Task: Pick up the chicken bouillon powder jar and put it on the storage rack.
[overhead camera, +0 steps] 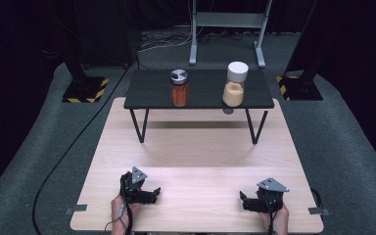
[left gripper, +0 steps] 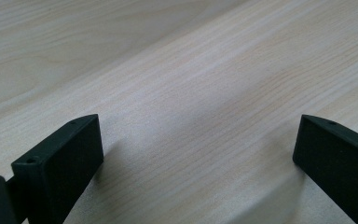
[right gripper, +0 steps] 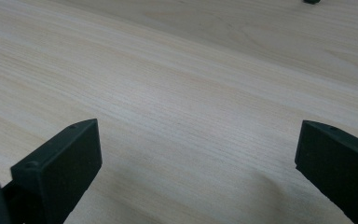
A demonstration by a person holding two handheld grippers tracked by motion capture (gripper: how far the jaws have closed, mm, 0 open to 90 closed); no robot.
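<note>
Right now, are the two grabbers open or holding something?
Left gripper: open, holding nothing, low over the wooden table.
Right gripper: open, holding nothing.

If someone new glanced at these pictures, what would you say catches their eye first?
Most likely the two jars on the small black shelf at the table's far end: the jar of red-orange powder with a metal lid on the left, and the jar of pale orange powder with a white lid on the right. Next, the left gripper and right gripper, both open and empty, low over the light wooden table at its near edge.
</note>
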